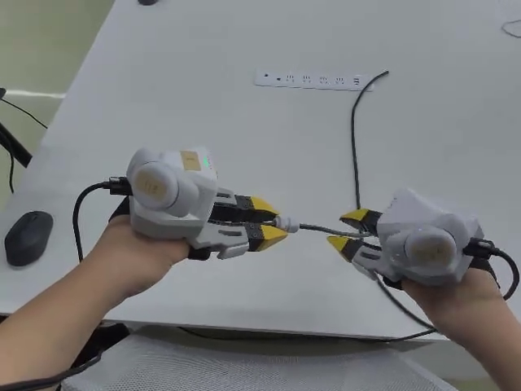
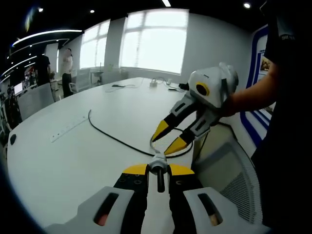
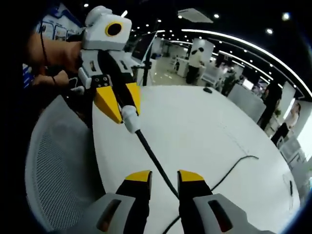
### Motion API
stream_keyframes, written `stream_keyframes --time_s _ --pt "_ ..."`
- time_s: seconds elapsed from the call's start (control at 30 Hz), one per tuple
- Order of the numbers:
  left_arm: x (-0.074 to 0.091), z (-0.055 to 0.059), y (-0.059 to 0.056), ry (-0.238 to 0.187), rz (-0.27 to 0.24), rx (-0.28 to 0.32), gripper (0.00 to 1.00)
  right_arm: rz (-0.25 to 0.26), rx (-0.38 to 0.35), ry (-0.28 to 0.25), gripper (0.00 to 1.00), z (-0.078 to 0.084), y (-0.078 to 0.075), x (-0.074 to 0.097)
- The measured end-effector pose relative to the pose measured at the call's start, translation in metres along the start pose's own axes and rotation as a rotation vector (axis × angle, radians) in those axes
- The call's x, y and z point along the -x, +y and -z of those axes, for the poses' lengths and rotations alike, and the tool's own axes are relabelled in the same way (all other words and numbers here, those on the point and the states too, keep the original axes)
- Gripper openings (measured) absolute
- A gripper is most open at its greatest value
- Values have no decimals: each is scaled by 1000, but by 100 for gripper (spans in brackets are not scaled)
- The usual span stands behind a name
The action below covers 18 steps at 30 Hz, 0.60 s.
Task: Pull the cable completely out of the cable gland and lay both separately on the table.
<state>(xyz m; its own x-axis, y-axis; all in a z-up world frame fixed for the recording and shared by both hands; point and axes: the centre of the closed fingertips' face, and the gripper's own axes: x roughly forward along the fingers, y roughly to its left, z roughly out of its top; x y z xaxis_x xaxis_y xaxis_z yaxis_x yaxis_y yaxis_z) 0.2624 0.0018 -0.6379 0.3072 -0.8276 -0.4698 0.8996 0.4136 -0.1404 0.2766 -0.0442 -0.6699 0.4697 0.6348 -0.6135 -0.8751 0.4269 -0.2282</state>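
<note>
Yellow-tipped jaws of the left gripper (image 1: 273, 221) were clamped on the cable gland (image 1: 286, 221) over the near edge of the table (image 1: 244, 138). The cable (image 1: 321, 230) was still threaded in it, so the pulling and both lay-downs seemingly remained. The right gripper view clarified what the head view left vague: the right gripper (image 3: 164, 176) stood open, the cable passing loosely between its jaws.

We count two tongs: the left tongs (image 1: 273, 221) and the right tongs (image 1: 346, 230). We record one cable gland (image 1: 286, 221) and one cable (image 1: 326, 230). Further items: one desk (image 1: 244, 138), one power strip (image 1: 313, 80), one computer mouse (image 1: 28, 236), one mesh chair (image 1: 244, 362).
</note>
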Motion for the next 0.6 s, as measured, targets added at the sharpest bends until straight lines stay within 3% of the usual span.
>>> stream_keyframes --time_s 0.13,0.23,0.6 --pt "0 -1 0 -5 -1 3 15 -37 138 -21 16 -20 18 -2" --pt "1 0 -2 1 0 0 15 -39 151 -32 14 -29 23 -5" --pt "4 1 -3 1 -7 1 15 -57 214 -46 3 -39 26 -10"
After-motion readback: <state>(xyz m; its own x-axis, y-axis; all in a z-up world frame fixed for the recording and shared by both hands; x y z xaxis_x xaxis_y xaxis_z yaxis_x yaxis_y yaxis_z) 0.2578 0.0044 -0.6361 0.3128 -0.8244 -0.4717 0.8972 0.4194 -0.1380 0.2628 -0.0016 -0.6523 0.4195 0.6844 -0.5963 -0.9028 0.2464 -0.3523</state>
